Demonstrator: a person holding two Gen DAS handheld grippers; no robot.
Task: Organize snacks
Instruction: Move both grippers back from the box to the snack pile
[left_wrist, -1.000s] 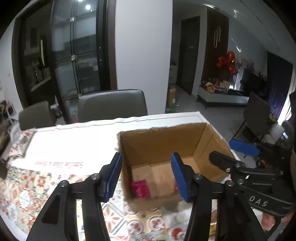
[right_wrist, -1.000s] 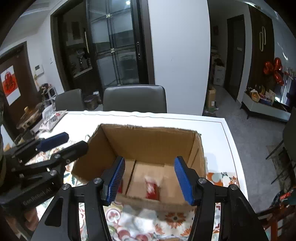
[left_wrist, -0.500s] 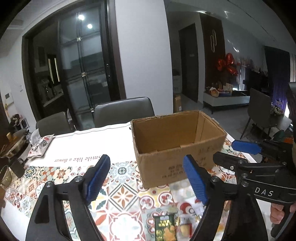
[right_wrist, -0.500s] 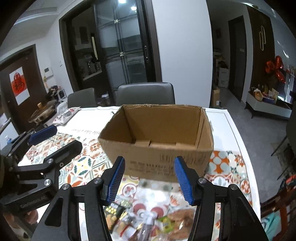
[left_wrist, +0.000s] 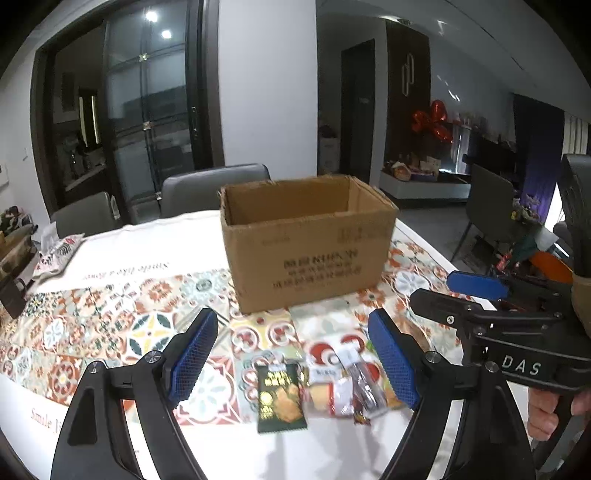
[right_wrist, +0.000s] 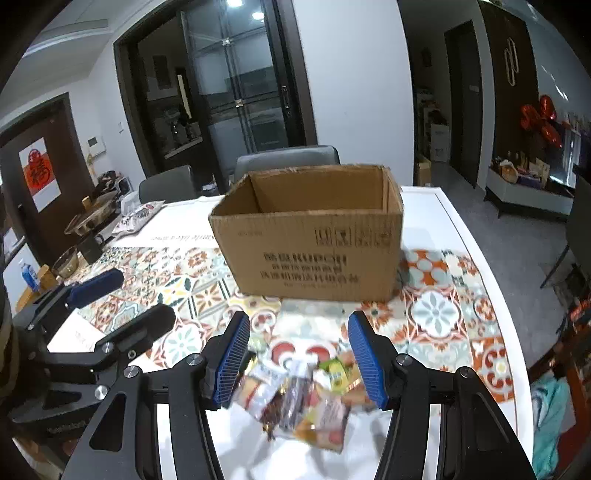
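An open brown cardboard box (left_wrist: 306, 251) (right_wrist: 310, 254) stands on the patterned tablecloth; its inside is hidden from here. In front of it, close to the near table edge, lies a pile of small snack packets (left_wrist: 332, 387) (right_wrist: 306, 391), among them a dark green packet (left_wrist: 280, 397). My left gripper (left_wrist: 291, 332) hovers above the pile, open wide, with nothing between its blue pads. My right gripper (right_wrist: 298, 325) hangs over the same pile, open, its pads touching nothing. Each gripper shows at the side of the other's view: the right gripper (left_wrist: 476, 291), the left gripper (right_wrist: 110, 295).
Grey chairs (left_wrist: 214, 188) stand behind the table. A printed bag (left_wrist: 55, 251) lies at the far left, with a pot (right_wrist: 88, 218) and a mug (right_wrist: 92, 247) near that edge. The white table edge (right_wrist: 476, 258) runs along the right.
Both grippers have pulled back from above the box opening to its near side and sunk a little. The snack pile has come into view. The left jaws have spread wider.
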